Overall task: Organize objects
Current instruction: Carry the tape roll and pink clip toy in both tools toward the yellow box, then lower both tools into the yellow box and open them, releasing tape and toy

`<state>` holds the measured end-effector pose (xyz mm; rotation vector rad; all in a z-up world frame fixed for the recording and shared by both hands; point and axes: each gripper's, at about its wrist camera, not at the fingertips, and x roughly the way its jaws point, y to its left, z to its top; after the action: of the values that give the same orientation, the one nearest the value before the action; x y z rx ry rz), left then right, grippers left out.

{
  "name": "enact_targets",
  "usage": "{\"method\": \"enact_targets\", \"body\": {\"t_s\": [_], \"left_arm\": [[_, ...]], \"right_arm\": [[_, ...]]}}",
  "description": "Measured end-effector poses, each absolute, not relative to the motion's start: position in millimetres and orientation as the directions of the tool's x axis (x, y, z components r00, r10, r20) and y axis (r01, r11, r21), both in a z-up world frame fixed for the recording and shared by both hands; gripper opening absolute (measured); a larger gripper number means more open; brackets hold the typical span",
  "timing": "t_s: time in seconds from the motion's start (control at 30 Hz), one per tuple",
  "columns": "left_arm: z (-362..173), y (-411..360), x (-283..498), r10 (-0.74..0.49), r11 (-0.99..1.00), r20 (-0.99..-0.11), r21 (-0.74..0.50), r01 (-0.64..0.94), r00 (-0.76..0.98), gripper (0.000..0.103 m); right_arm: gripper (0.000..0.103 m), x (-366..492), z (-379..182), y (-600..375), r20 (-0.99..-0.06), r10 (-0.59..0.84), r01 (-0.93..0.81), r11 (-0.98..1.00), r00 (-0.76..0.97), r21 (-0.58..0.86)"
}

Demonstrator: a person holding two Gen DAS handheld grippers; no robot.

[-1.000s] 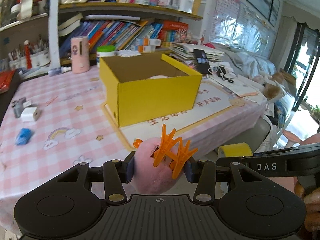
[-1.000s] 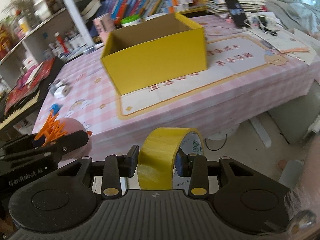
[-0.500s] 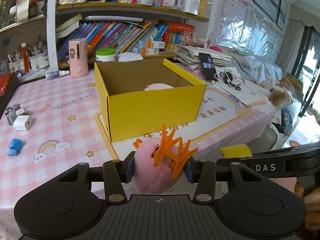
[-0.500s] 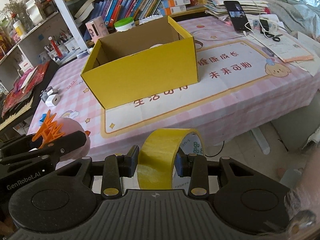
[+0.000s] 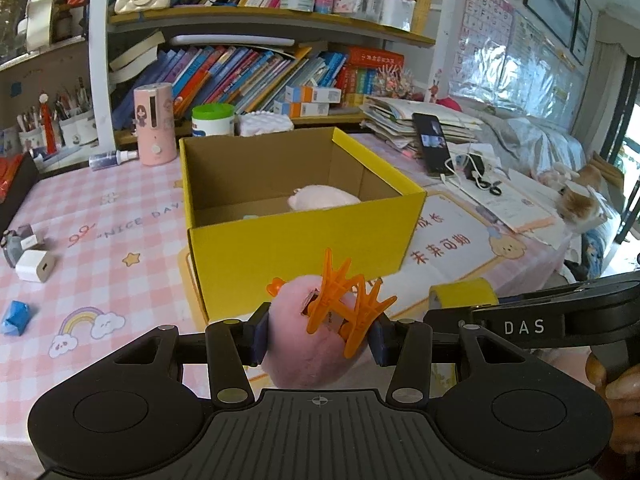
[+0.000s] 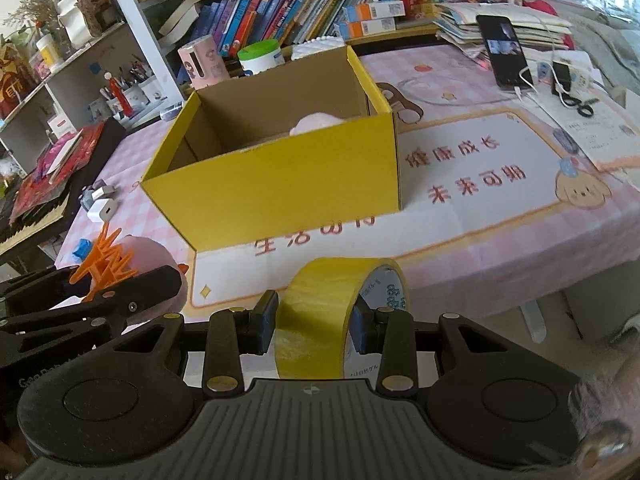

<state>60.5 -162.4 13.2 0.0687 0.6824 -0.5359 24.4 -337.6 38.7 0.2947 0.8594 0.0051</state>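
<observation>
My left gripper [image 5: 318, 334] is shut on a pink plush toy [image 5: 304, 356] that has orange plastic clips [image 5: 344, 312] on its top. It hangs in front of the near wall of an open yellow cardboard box [image 5: 304, 240] on the pink checked table. Another pale pink plush [image 5: 324, 196] lies inside the box. My right gripper [image 6: 316, 328] is shut on a roll of yellow tape [image 6: 320, 312], held on edge over the table's front edge, just short of the yellow box [image 6: 280, 184]. The left gripper's pink plush toy [image 6: 160, 256] shows at the right wrist view's left.
A white charger [image 5: 34, 266], a small grey item [image 5: 16, 242] and a blue wrapped piece [image 5: 16, 316] lie at the table's left. A pink canister [image 5: 154, 124] and a green-lidded tub [image 5: 212, 120] stand behind the box. A phone [image 5: 432, 148], cables and papers fill the right side.
Both grippers have come closer to the yellow box with their loads, and the box now looks larger and its inside more visible. Neither grip has changed.
</observation>
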Motion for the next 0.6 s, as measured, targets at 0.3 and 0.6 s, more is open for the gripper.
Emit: {"method": "enact_targets", "body": {"t_s": [0.3, 0.6], "left_arm": [[22, -178, 78, -0.419, 0.884, -0.587, -0.087, 0.46, 0.693, 0.046], [62, -202, 127, -0.394, 0.896, -0.498, -0.022, 0.443, 0.772, 0.046]], "right_arm": [[0.034, 50, 48, -359, -0.7, 0.144, 0.059, 0.964, 0.7, 0.258], [0.034, 98, 110, -380, -0.509, 0.167, -0.05, 0.971, 0.844, 0.235]]}}
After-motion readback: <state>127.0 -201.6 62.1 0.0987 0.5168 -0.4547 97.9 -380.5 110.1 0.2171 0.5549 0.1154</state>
